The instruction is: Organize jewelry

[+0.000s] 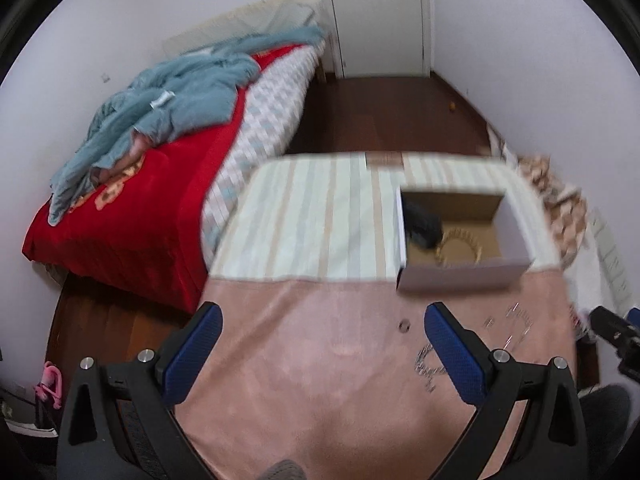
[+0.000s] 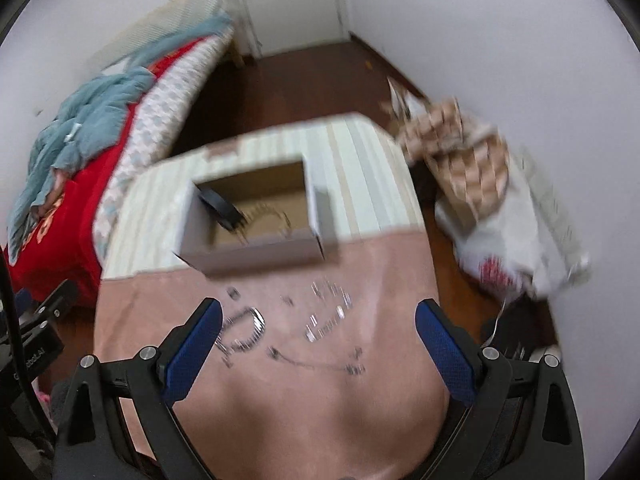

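An open cardboard box (image 1: 464,276) (image 2: 256,258) stands on the table where the striped cloth meets the pink cloth. Inside it lie a black band (image 1: 422,226) (image 2: 222,206) and a gold beaded bracelet (image 1: 460,246) (image 2: 270,212). Several silver jewelry pieces lie on the pink cloth in front of the box: a chain bracelet (image 2: 240,332) (image 1: 428,364), a sparkly loop (image 2: 330,312) (image 1: 516,320) and a thin necklace (image 2: 316,362). My left gripper (image 1: 322,344) is open and empty above the pink cloth. My right gripper (image 2: 318,340) is open and empty above the jewelry.
A small dark ring (image 1: 405,326) lies on the pink cloth (image 1: 312,380). A bed with a red blanket (image 1: 132,208) and blue clothes stands to the left. Bags and patterned paper (image 2: 460,152) lie on the floor to the right. A white door (image 1: 380,12) is at the back.
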Demonstrator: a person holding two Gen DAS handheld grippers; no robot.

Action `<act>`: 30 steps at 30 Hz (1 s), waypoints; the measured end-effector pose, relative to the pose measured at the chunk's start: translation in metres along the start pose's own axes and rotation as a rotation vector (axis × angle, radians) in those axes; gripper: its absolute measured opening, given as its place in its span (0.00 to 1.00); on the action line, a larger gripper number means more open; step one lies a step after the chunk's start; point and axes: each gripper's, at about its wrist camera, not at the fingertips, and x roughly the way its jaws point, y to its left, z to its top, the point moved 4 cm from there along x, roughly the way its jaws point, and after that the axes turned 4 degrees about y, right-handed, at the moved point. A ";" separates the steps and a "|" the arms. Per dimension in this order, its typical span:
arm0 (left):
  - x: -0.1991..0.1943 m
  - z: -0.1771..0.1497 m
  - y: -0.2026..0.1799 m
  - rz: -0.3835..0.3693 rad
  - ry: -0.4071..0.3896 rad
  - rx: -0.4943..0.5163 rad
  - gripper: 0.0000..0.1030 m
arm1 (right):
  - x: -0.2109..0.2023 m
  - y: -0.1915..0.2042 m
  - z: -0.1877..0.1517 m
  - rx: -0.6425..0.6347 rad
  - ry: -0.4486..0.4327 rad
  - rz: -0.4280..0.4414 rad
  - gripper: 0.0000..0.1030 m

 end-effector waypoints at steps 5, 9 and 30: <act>0.050 -0.026 -0.023 0.020 0.094 0.091 1.00 | 0.057 -0.042 -0.040 0.095 0.118 -0.026 0.89; 0.072 -0.038 -0.031 0.030 0.135 0.124 1.00 | 0.095 -0.058 -0.068 0.129 0.187 -0.026 0.65; 0.120 -0.048 0.010 0.104 0.217 0.075 1.00 | 0.140 0.064 -0.082 -0.230 0.075 0.043 0.12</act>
